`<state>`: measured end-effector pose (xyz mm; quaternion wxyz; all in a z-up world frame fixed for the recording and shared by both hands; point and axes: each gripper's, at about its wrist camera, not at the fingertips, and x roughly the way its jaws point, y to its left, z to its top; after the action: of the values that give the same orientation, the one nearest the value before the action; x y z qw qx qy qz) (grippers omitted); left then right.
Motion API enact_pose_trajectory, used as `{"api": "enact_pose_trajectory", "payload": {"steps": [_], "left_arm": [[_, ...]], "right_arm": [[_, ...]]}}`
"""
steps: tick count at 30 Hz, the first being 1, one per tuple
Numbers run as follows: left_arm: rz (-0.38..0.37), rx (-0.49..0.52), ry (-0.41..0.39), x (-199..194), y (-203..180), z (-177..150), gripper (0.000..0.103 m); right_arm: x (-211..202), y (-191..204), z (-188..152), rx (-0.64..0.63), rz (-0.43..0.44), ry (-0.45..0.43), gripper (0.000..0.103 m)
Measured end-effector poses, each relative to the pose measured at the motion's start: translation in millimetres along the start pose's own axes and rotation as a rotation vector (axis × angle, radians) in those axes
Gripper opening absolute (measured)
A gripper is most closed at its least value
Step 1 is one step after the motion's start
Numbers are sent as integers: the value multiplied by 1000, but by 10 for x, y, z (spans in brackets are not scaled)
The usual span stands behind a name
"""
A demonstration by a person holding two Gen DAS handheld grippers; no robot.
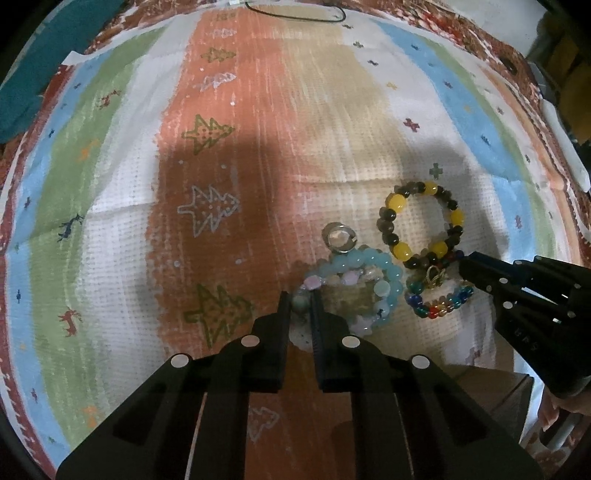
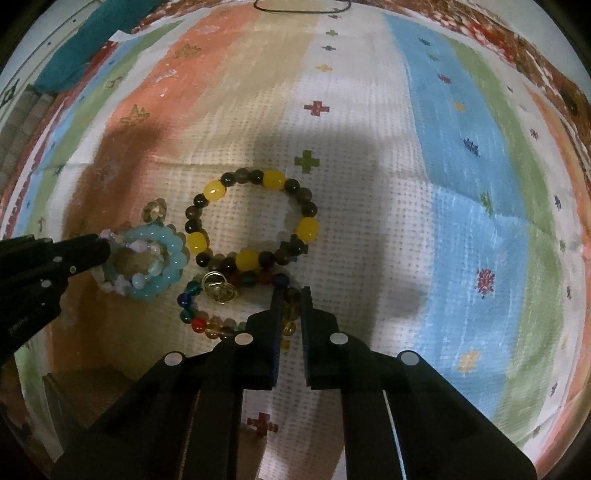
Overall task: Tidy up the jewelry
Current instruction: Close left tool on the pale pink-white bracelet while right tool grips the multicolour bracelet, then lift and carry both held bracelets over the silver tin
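Observation:
Several pieces of jewelry lie close together on a striped cloth (image 1: 110,184). My left gripper (image 1: 300,301) is shut on the pale blue and pastel bead bracelet (image 1: 384,266), also in the right wrist view (image 2: 173,258). My right gripper (image 2: 290,295) is shut on the multicolour glass bead bracelet (image 2: 207,321), seen in the left wrist view (image 1: 439,308), where the right gripper (image 1: 463,264) enters from the right. A yellow and dark bead bracelet (image 2: 255,218) lies just beyond, and a gold ring (image 2: 218,290) rests by the multicolour bracelet. A silver ring (image 1: 338,238) lies beside the blue bracelet.
The cloth covers the table, with a teal cloth (image 1: 40,70) at the far left edge and a thin black cord loop (image 1: 295,13) at the far edge. A brown box (image 1: 495,391) stands near the front under the bracelets. The left gripper (image 2: 92,249) shows at left in the right wrist view.

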<state>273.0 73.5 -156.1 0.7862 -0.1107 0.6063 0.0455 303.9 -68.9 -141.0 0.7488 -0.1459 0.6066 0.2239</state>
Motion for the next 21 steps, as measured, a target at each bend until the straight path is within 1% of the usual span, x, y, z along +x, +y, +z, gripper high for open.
{"api": "enact_pose_trajectory", "payload": {"steps": [1,10,15,21], "left_arm": [[-2,-1,-4,-21,3,6,10],[-29,18,-56,-299,-49,-66,10],[-38,27,-80,-403,-136,-58,10],[-43,32,-110,-535,-192,-64,10]], "right_arm": [[-40,-14,-48,-1,2,-6,10],[-404,21,-45,-17,21,-84,10],[-504,2,-98,-17,18,-105,10],[-612,30,-73,-20,26,-136,10]]}}
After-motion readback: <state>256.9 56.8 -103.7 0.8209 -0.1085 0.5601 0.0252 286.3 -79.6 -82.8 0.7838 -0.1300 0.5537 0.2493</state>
